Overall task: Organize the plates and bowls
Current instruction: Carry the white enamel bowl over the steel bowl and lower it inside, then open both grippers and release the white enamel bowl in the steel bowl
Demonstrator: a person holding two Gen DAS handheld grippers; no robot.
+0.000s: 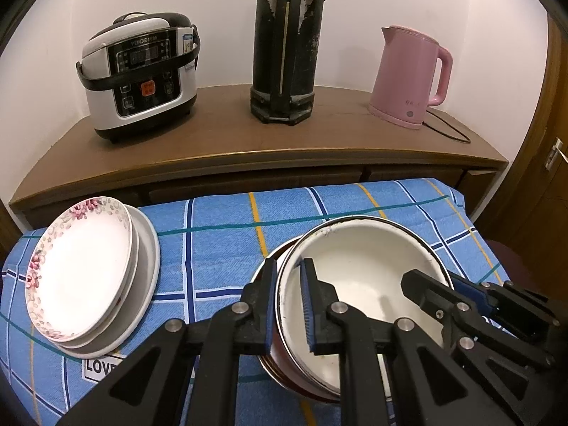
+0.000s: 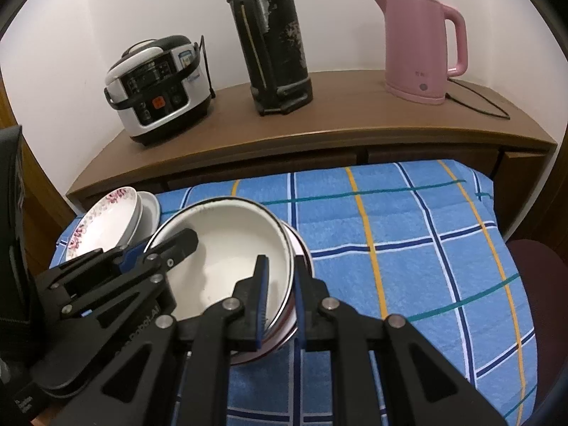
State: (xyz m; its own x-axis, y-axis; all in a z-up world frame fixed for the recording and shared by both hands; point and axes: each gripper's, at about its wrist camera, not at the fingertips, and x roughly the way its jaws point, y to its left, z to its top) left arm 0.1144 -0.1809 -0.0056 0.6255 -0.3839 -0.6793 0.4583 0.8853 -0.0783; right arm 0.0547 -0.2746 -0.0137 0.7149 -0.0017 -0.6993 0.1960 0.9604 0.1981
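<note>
Two grippers (image 1: 289, 301) (image 2: 280, 298) grip two nested bowls (image 1: 358, 259); three plates (image 1: 81, 266) stacked.

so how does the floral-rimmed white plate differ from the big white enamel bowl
The floral-rimmed white plate is shallow; the white enamel bowl is deep. The plate has pink flowers on its rim, the bowl a thin dark rim. The plate tops a stack untouched; the bowl's rim is pinched by the left gripper and right gripper. Both are white inside.
</note>
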